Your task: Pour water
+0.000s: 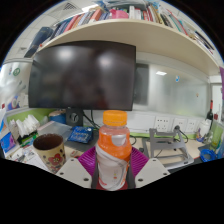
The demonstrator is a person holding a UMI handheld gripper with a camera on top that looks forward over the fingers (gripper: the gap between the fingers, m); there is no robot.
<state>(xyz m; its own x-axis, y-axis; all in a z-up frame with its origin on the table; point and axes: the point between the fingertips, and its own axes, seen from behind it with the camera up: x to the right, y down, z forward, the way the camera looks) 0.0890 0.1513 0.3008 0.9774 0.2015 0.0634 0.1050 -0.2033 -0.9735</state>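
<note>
Two pink-padded fingers of the gripper (113,172) clamp a clear plastic orange-capped bottle (114,150) — left of it, a patterned ceramic mug (50,151).

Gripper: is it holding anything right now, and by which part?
Yes: the gripper is shut on the orange-capped bottle, its pink pads pressing the lower body on both sides.

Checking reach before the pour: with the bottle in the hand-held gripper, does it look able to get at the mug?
Probably yes. The hand-held gripper is shut on the bottle, and the mug stands close beside it with nothing visible between them.
</note>
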